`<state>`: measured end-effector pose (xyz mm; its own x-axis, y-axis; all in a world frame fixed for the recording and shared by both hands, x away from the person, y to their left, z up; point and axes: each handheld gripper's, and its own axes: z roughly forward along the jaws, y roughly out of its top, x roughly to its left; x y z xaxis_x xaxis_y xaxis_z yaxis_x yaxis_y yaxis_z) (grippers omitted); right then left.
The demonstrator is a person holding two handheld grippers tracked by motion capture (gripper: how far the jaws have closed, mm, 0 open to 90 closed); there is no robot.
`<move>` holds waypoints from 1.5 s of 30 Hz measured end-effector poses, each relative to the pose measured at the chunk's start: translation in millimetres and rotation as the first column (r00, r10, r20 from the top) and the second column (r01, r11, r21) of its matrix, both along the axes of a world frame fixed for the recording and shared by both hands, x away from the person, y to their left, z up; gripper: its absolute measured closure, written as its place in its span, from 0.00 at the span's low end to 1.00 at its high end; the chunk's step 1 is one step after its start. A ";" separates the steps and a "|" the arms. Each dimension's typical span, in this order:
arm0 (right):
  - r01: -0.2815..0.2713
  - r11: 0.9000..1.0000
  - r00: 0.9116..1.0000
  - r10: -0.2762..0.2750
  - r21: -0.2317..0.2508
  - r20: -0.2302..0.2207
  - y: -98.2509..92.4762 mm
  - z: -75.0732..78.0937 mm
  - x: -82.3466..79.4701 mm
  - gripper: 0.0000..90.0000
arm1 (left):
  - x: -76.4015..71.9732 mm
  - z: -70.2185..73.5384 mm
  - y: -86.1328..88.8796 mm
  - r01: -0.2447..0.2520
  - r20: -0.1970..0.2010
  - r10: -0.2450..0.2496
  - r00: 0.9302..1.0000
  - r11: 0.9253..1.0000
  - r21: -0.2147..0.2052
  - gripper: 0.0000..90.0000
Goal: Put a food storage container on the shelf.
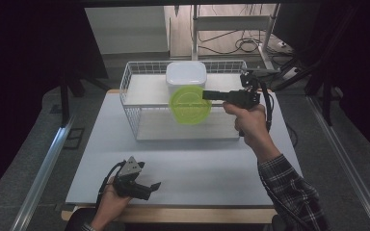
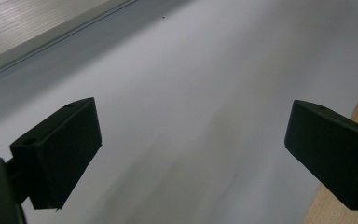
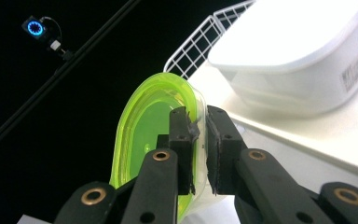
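The right gripper (image 1: 207, 95) pinches the green lid (image 1: 190, 104) by a thin strip of its rim, holding it on edge above the wire basket (image 1: 130, 118) that stands toward the table's (image 1: 183, 168) far edge, just in front of the white container (image 1: 186, 76) inside it. With so little of the rim between the nearly closed jaws, the lid could pivot or slip out and drop into the basket, or clip the container's edge when lowered. The left gripper (image 1: 150, 187) rests near the table's near-left corner, jaws wide and empty, too far off to steady anything.
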<state>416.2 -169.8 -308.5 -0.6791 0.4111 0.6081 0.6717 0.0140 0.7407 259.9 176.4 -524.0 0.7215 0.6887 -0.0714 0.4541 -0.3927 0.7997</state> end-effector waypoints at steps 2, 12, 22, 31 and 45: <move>0.007 1.000 1.000 -0.007 0.002 0.004 1.1 3.3 1.5 0.91 | 0.0 0.1 0.0 0.001 -0.001 -0.001 1.000 1.000 0.001 0.04; 0.054 0.998 0.998 -0.054 0.026 0.018 6.2 19.8 14.2 0.91 | -0.1 0.3 0.3 0.002 -0.003 -0.002 1.000 1.000 0.000 0.04; 0.130 0.991 0.991 -0.131 0.044 0.037 10.7 38.7 28.9 0.91 | -0.4 0.2 0.0 0.006 -0.007 -0.006 1.000 1.000 -0.002 0.04; 0.210 0.977 0.976 -0.212 0.042 0.049 20.1 49.9 46.9 0.91 | -0.3 0.1 0.1 0.009 -0.006 -0.009 1.000 1.000 -0.001 0.04; 0.307 0.951 0.952 -0.307 0.022 0.001 33.6 45.3 71.2 0.90 | -0.5 -0.4 -0.7 0.021 -0.012 -0.021 1.000 1.000 0.001 0.04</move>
<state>487.4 -136.2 -263.2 -0.5248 0.5875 0.6159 0.6375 -0.2081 0.7418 259.4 175.7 -524.4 0.7349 0.6735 -0.0795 0.4551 -0.4030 0.7940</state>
